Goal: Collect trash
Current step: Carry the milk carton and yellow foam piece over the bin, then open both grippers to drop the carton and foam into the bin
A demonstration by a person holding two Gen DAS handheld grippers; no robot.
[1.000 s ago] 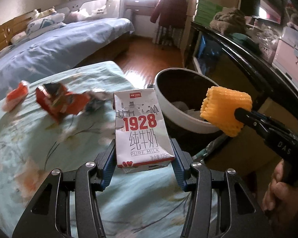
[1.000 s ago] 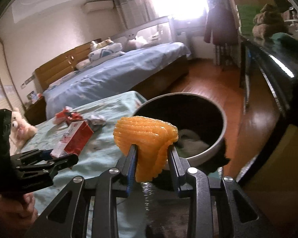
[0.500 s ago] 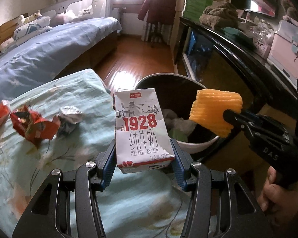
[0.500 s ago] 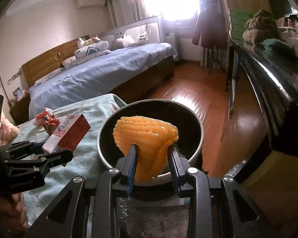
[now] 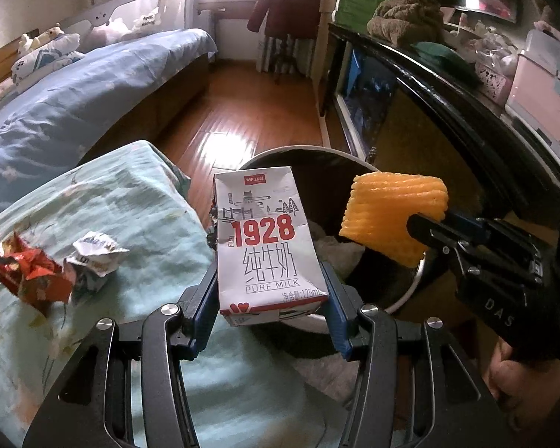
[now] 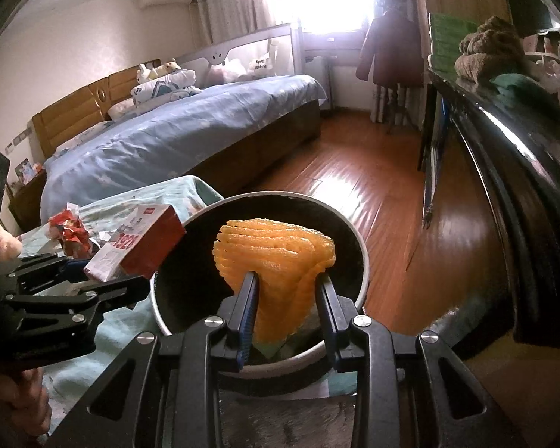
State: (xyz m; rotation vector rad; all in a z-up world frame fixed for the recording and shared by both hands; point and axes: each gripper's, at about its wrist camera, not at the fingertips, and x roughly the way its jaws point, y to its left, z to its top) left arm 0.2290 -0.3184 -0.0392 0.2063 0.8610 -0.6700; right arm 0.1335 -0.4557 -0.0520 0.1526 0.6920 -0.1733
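Observation:
My left gripper (image 5: 270, 295) is shut on a white milk carton (image 5: 267, 240) printed "1928"; the carton hangs over the near rim of a round black-lined trash bin (image 5: 407, 300). My right gripper (image 6: 285, 298) is shut on an orange foam net (image 6: 276, 261), held over the bin (image 6: 360, 257). The right wrist view shows the carton (image 6: 138, 242) and left gripper (image 6: 104, 280) at the bin's left edge. From the left wrist camera the foam net (image 5: 392, 216) and right gripper (image 5: 423, 226) hang over the bin's right side. Pale rubbish lies inside the bin.
A red crumpled wrapper (image 5: 30, 276) and a silver one (image 5: 93, 257) lie on the mint floral cloth (image 5: 142, 205) to the left. A blue bed (image 6: 186, 134) stands behind, wooden floor (image 6: 354, 186) beyond the bin, and a dark cluttered counter (image 5: 448, 104) runs along the right.
Both grippers have carried their loads away from the cloth toward the bin. The carton now overhangs its rim and the foam net sits above its opening. The wrappers have slid left in view.

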